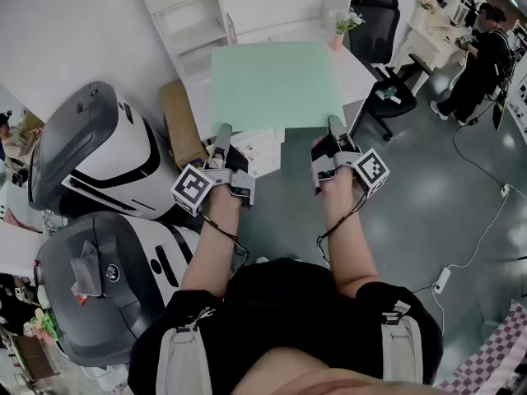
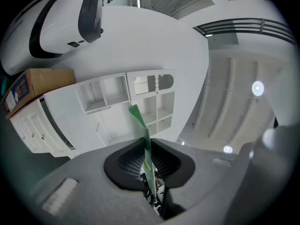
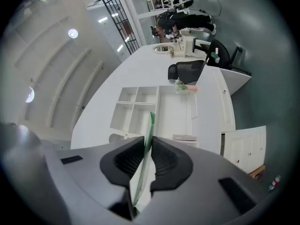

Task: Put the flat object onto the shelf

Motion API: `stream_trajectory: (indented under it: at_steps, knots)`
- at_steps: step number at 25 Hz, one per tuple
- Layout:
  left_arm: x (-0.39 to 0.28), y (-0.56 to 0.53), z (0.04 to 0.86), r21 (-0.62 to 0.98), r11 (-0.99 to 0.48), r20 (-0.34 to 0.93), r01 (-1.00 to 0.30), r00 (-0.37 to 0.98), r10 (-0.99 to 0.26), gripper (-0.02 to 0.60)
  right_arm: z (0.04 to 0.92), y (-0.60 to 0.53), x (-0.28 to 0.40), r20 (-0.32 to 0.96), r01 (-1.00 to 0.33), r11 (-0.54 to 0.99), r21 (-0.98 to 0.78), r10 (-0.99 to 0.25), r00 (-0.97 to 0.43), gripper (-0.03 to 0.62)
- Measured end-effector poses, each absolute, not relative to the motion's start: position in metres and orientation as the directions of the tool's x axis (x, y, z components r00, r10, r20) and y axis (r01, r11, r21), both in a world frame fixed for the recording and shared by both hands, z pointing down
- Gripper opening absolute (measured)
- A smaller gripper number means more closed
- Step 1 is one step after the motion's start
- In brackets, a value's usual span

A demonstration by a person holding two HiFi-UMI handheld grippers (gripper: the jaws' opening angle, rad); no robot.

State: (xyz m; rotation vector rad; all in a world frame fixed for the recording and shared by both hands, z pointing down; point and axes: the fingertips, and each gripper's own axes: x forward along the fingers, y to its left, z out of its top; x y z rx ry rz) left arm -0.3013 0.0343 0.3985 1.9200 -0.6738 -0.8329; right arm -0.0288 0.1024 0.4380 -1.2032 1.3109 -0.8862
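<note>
Two grippers hold one item between them. The left gripper pinches the near left corner of the green flat sheet, and the right gripper pinches the near right corner. In the left gripper view, the black pads of the left gripper are pressed onto the sheet's thin edge, which runs up between them. The right gripper view shows the same: the right gripper is clamped on the sheet, seen edge-on.

The sheet is off every surface, carried roughly level in front of the person, out over the white desk. It has not reached the white shelf unit, which stands at the back of that desk with open compartments (both gripper views look towards it).

A marker cube sits behind each gripper, the left one and the right one. Some white papers lie below the sheet's near edge.

A small potted plant stands on the desk beside the shelf unit. A black office chair is to the right of the desk. A cardboard box lies to its left. Two grey and white machines, one further away and one closer, stand on the person's left. Another person stands at a far table on the right.
</note>
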Motion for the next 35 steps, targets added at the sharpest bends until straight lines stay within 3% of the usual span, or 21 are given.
stream_trajectory:
  at_steps: [20, 35]
  knots:
    - [-0.277, 0.059, 0.410, 0.914, -0.390, -0.244, -0.112, 0.617, -0.748, 0.043, 0.448, 0.123, -0.005, -0.199, -0.108, 0.189, -0.976, -0.975, 0.100, 0.057]
    - [-0.216, 0.083, 0.409, 0.896, -0.425, -0.270, -0.130, 0.602, -0.752, 0.043, 0.460, 0.140, 0.056, -0.210, -0.087, 0.203, -0.975, -0.974, 0.084, 0.057]
